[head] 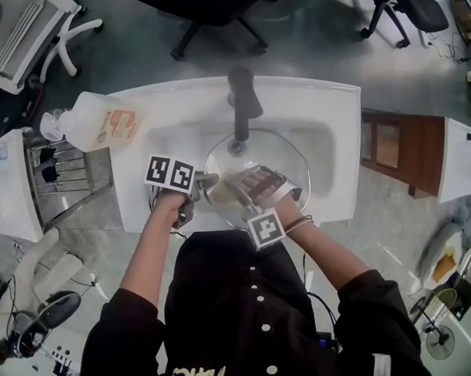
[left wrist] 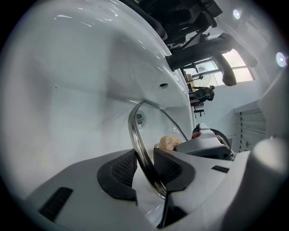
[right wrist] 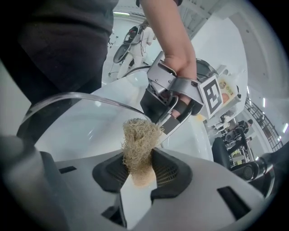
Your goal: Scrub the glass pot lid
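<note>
The left gripper [left wrist: 144, 170] stood with its jaws drawn in to a narrow gap, the two black pads set on either side of the metal rim of the glass pot lid [left wrist: 159, 125] and gripping it. The lid hung tilted inside the sink [head: 325, 103], over the bowl and just on the person's side of the drain [head: 236, 147], with its near edge at the sink's front rim. The right gripper [right wrist: 140, 170] was closed on a tan, stringy scrub pad [right wrist: 138, 143]. The pad was pinched at its lower end between the pads, and its frayed top stood up past the fingertips against the glass. Whether it pressed on the glass or only lay close could not be told. Both grippers met over the front part of the sink, the left one at the lid's left edge and the right one over the lid's near half.

By count there were two grippers, each with one marker cube, one lid, one scrub pad, one sink, one drain and one black faucet [head: 242, 98], which stood at the back of the sink above the drain. One clear plastic bottle [head: 102, 120] lay on its side at the sink's far left corner.
</note>
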`<state>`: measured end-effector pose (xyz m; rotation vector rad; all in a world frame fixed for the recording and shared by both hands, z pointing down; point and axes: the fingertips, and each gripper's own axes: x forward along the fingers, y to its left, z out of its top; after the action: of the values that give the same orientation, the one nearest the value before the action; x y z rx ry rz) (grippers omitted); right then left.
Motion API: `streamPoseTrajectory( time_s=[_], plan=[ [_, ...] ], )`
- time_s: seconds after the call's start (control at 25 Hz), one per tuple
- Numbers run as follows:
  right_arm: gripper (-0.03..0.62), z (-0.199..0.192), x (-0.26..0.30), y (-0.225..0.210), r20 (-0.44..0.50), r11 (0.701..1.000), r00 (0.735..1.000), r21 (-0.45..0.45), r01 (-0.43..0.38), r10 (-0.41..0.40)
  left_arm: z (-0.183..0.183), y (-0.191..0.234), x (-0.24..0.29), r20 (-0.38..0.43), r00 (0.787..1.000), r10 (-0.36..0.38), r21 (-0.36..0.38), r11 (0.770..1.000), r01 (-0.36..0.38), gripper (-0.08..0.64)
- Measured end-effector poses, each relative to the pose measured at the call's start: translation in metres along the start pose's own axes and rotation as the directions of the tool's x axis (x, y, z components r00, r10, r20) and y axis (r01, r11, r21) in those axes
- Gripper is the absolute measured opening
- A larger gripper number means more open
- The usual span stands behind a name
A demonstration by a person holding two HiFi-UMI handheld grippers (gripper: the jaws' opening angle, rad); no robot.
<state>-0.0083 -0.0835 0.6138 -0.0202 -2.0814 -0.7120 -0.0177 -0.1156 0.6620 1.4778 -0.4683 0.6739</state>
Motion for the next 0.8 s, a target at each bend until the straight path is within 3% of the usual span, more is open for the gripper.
streamPoseTrajectory(
  time_s=[0.52,0.8],
  plan=[
    [0.143,-0.033,-0.026,0.027,-0.035,0.996,0.997,-0.036,-0.076,0.075,0.0,-0.001,0.0,0.0,1.0,0.004,0.003,1.0,-0.004,0.132],
    [0.143,-0.049,-0.046,0.041,-0.041,0.985,0.991,-0.116,-0.13,0.126,0.0,0.0,-0.001,0.002,1.0,0.005,0.006,1.0,-0.005,0.133]
  ],
)
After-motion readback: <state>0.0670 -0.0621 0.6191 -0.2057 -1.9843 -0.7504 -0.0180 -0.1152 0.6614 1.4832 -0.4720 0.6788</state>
